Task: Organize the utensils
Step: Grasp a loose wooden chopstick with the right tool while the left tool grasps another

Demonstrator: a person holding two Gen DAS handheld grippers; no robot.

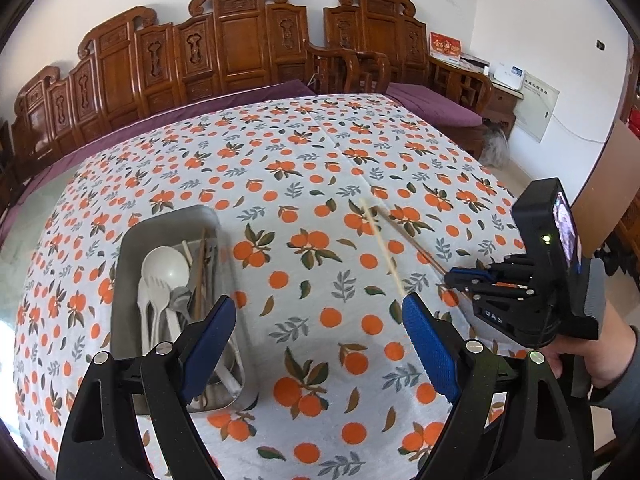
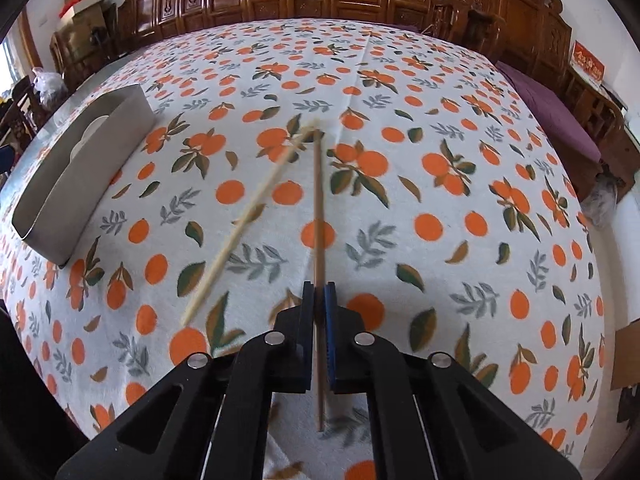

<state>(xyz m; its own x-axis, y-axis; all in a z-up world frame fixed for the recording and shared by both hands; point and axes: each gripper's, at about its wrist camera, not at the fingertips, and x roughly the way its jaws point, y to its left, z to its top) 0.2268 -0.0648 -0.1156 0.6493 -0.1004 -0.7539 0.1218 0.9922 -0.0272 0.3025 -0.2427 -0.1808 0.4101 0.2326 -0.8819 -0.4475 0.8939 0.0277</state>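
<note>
A metal tray point(image 1: 117, 312) at the left holds white spoons point(image 1: 166, 266), a metal spoon and dark chopsticks. My left gripper point(image 1: 318, 304) hangs open over the cloth just right of the tray, with nothing between its fingers. My right gripper point(image 2: 319, 292) is shut on a brown chopstick point(image 2: 318, 200), which points away along the fingers. In the left wrist view the right gripper point(image 1: 452, 275) grips that brown chopstick point(image 1: 412, 242) at its near end. A pale chopstick point(image 2: 248, 220) crosses the brown one's far tip; it looks blurred. The pale chopstick point(image 1: 382, 246) ends near my left gripper's right finger.
A tablecloth point(image 2: 440, 152) printed with oranges covers the whole table. The tray point(image 2: 80, 176) stands at the far left in the right wrist view. Carved wooden benches point(image 1: 240, 48) with purple cushions line the far side. A hand point(image 1: 580, 360) holds the right gripper.
</note>
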